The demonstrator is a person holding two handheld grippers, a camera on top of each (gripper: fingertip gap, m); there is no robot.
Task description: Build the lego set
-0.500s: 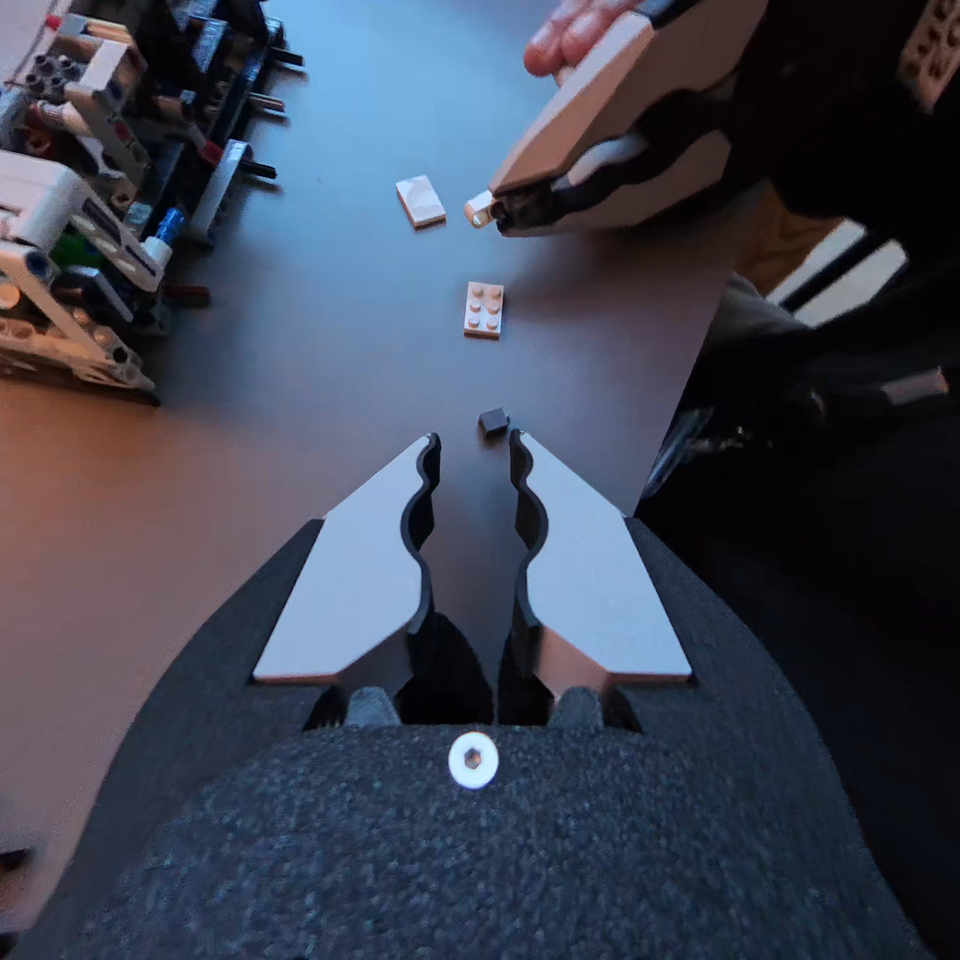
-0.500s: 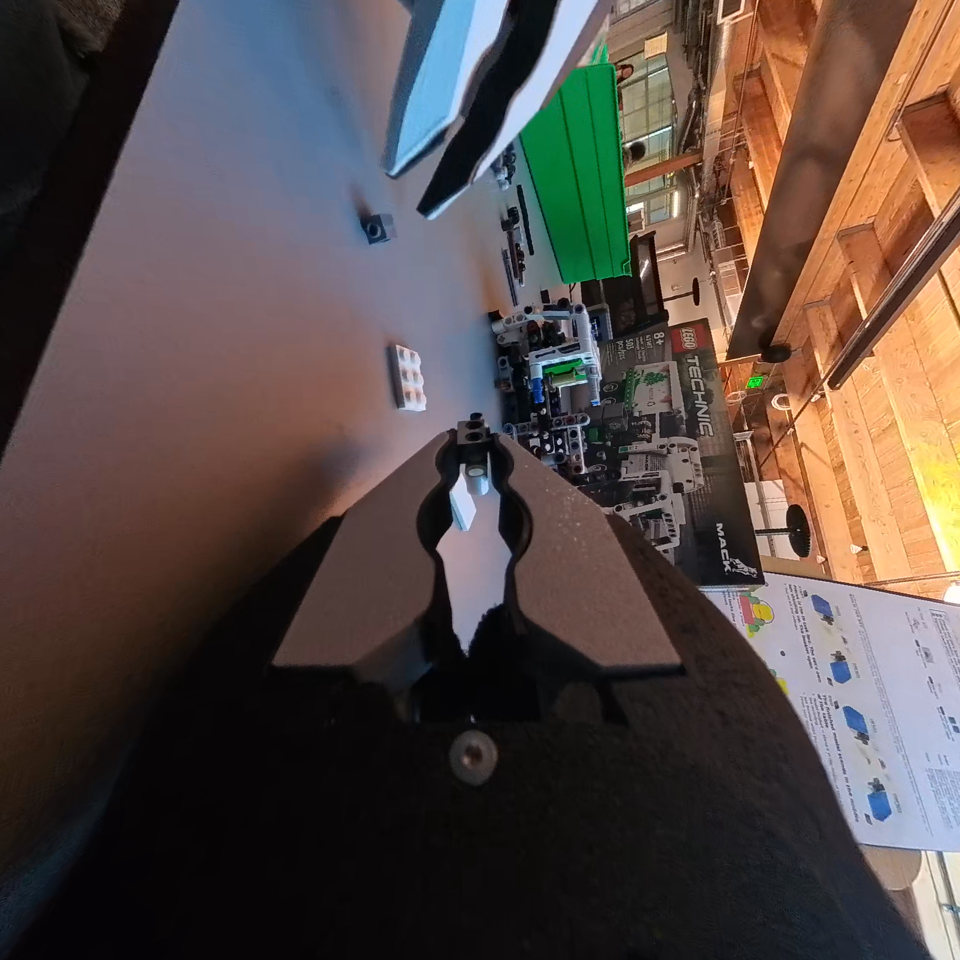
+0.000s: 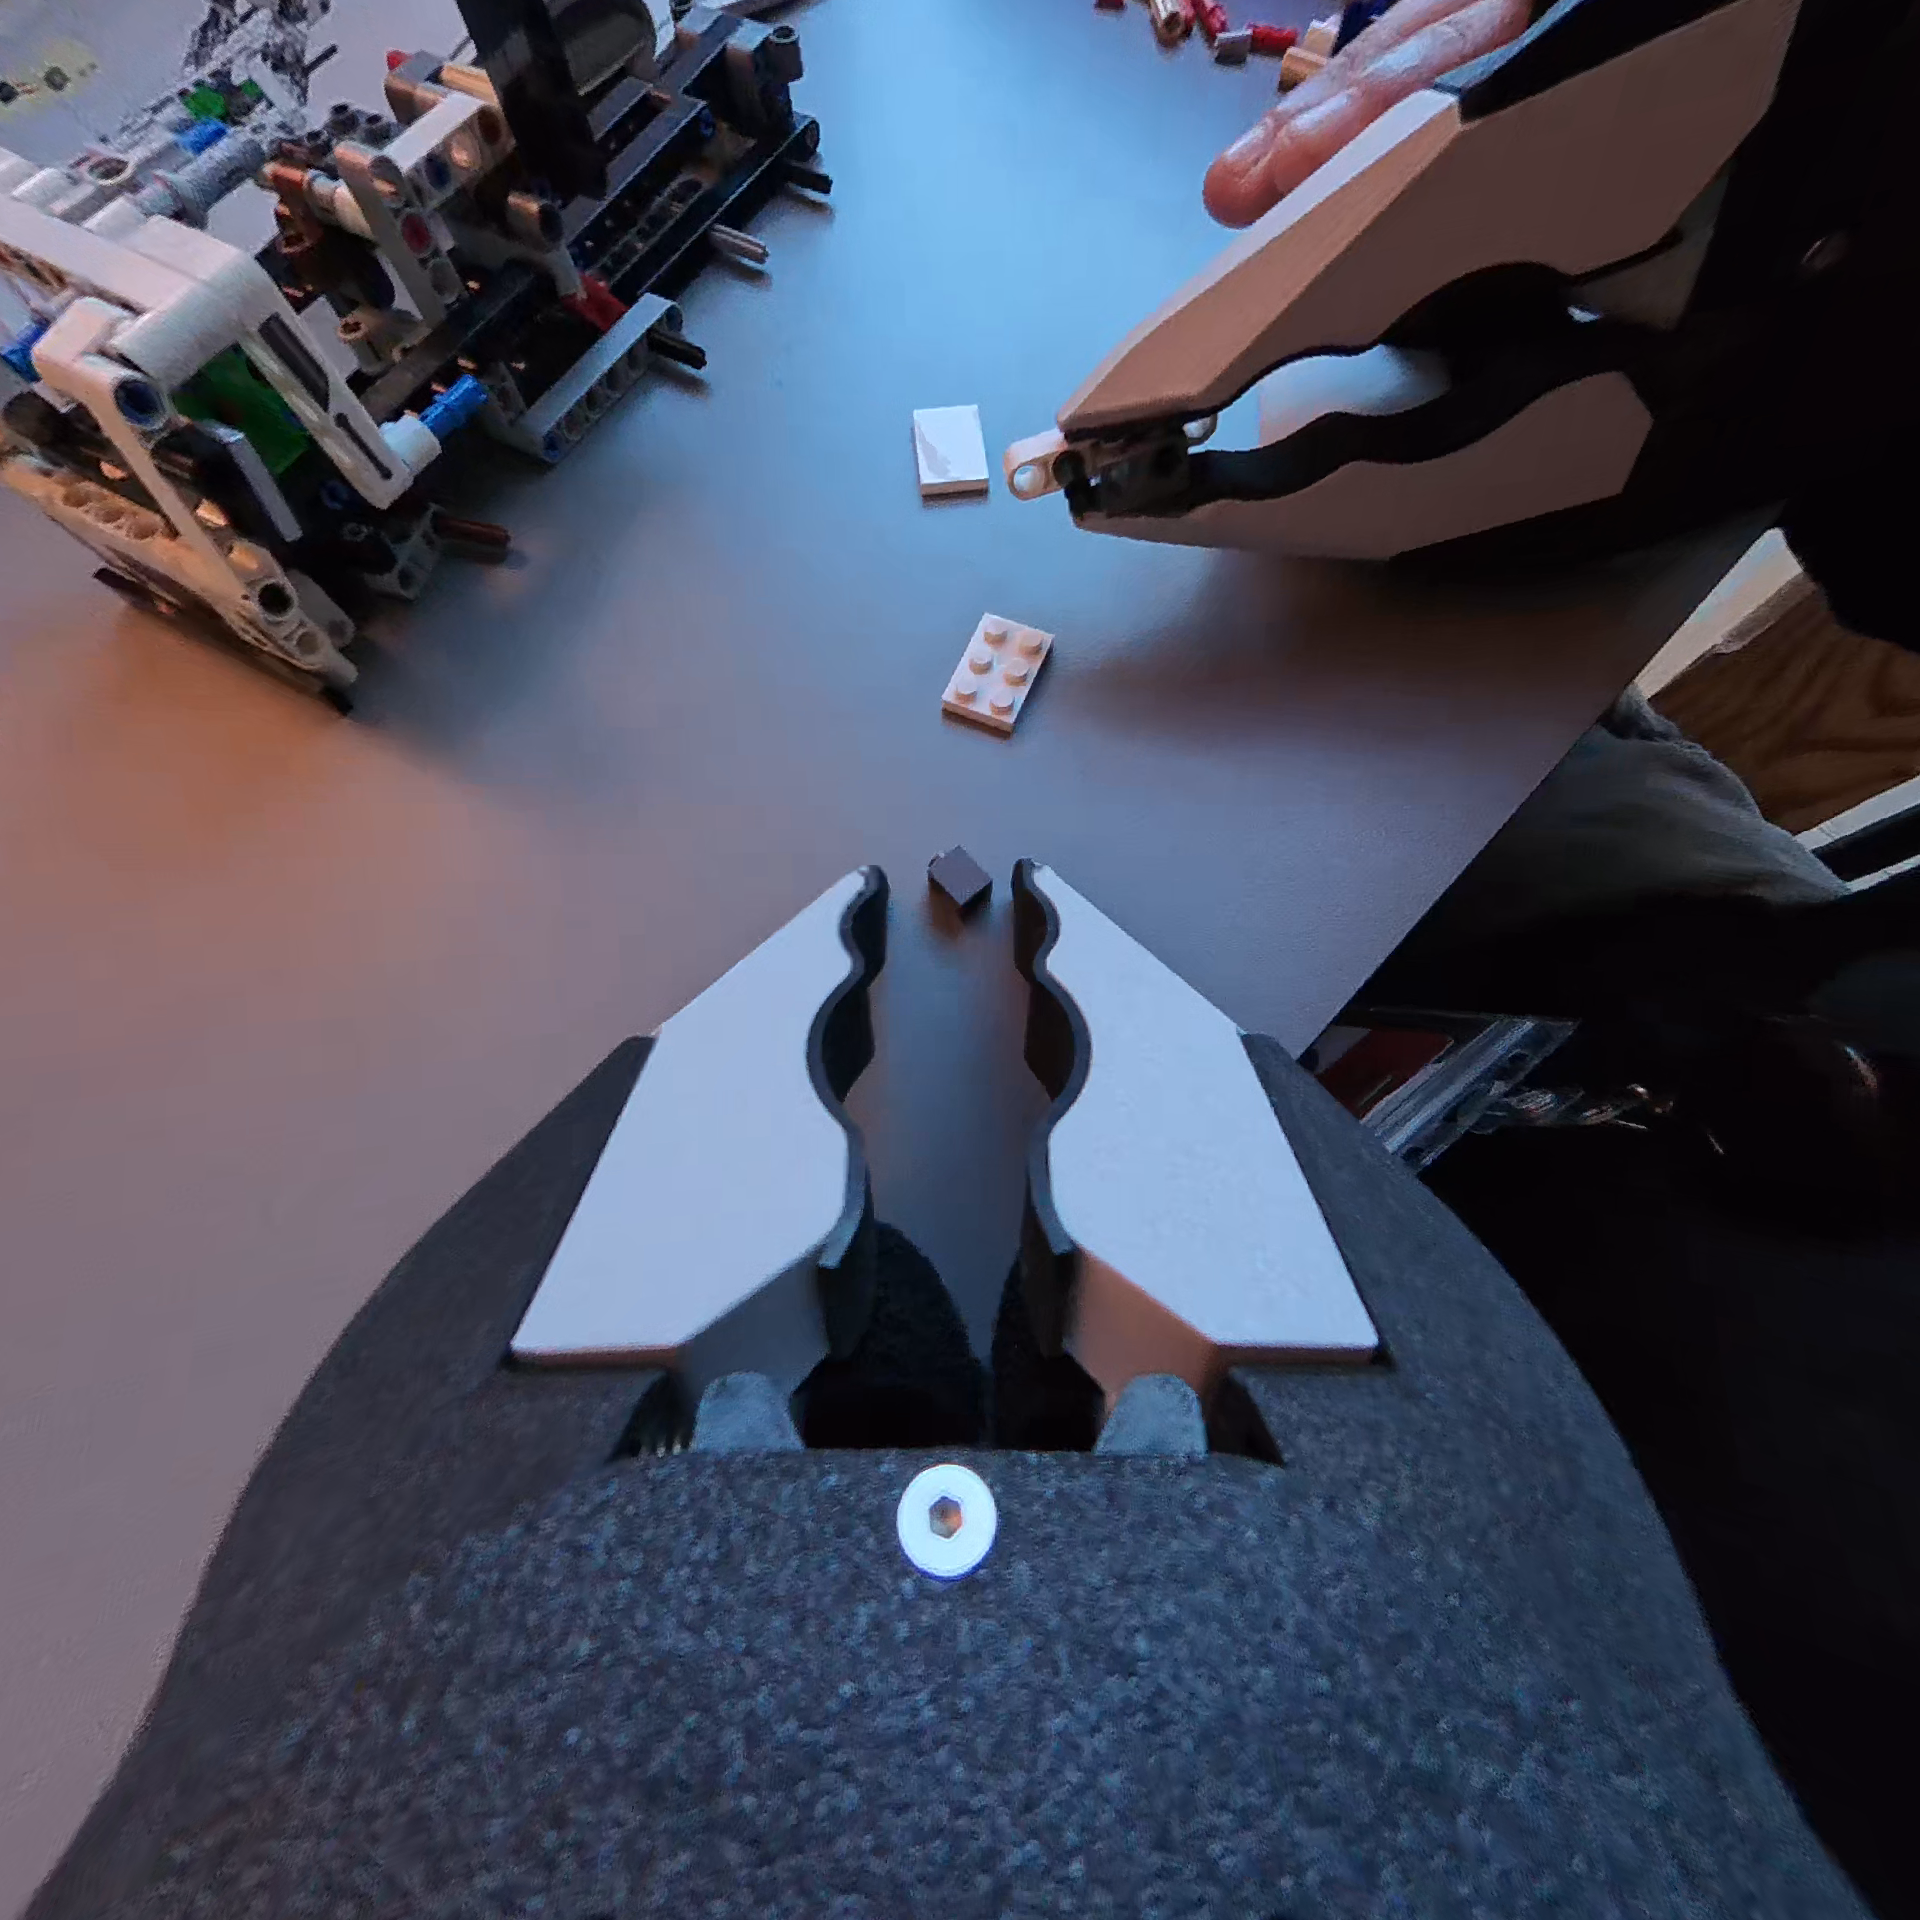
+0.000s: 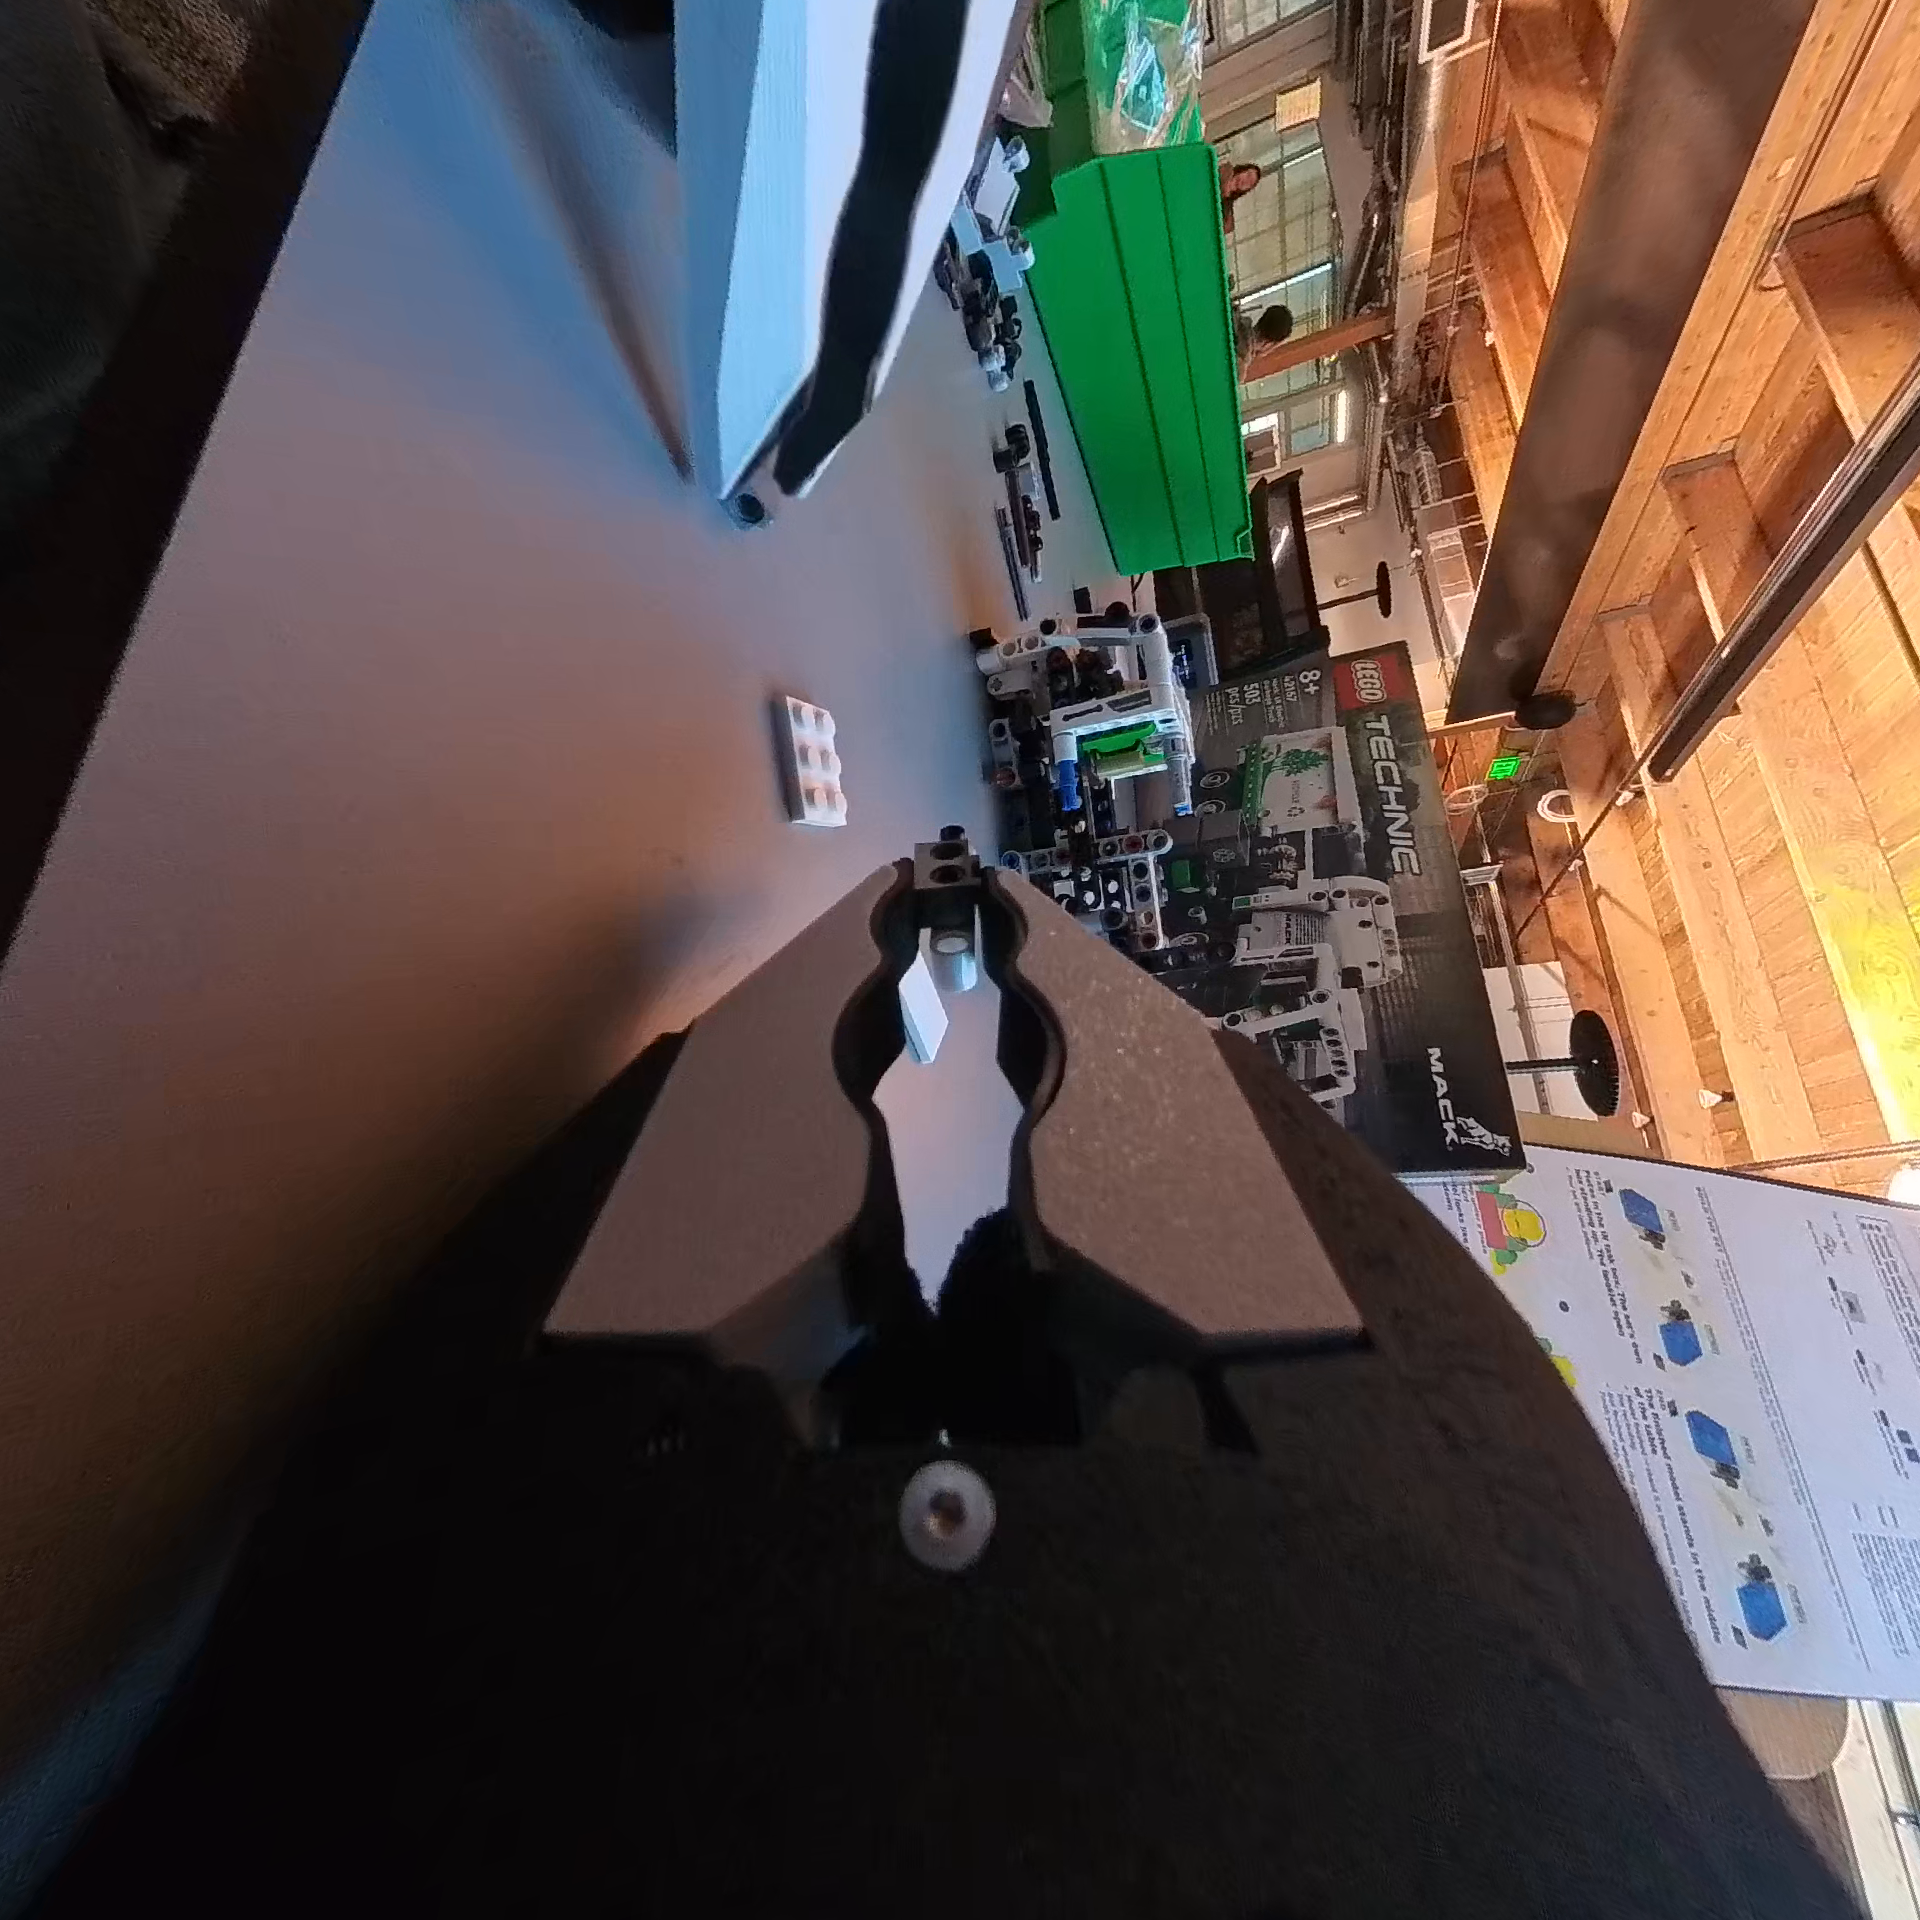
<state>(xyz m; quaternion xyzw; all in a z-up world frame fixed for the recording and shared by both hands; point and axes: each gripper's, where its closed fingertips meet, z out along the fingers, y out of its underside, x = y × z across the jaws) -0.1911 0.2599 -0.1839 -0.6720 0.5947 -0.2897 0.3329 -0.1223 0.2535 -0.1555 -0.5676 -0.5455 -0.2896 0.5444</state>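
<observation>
the left claw point(image 3: 950, 883) has two pale grey wedge-shaped fingers point(image 3: 717, 1143) with wavy black inner edges, set in a speckled dark grey housing with a white hex-socket screw point(image 3: 945, 1521) at its centre. the right claw point(image 4: 948, 896) is built alike, its fingers point(image 4: 1143, 1164) looking brownish-grey, with a duller screw point(image 4: 947, 1514).

Right claw point(image 4: 948, 902) pinches a small black-and-white connector piece point(image 4: 948, 920) above the grey table point(image 4: 416, 727)

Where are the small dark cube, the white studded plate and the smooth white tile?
small dark cube point(image 3: 960, 879), left wrist view, top face.
white studded plate point(image 3: 997, 673), left wrist view, studded top.
smooth white tile point(image 3: 950, 449), left wrist view, flat top.
</observation>
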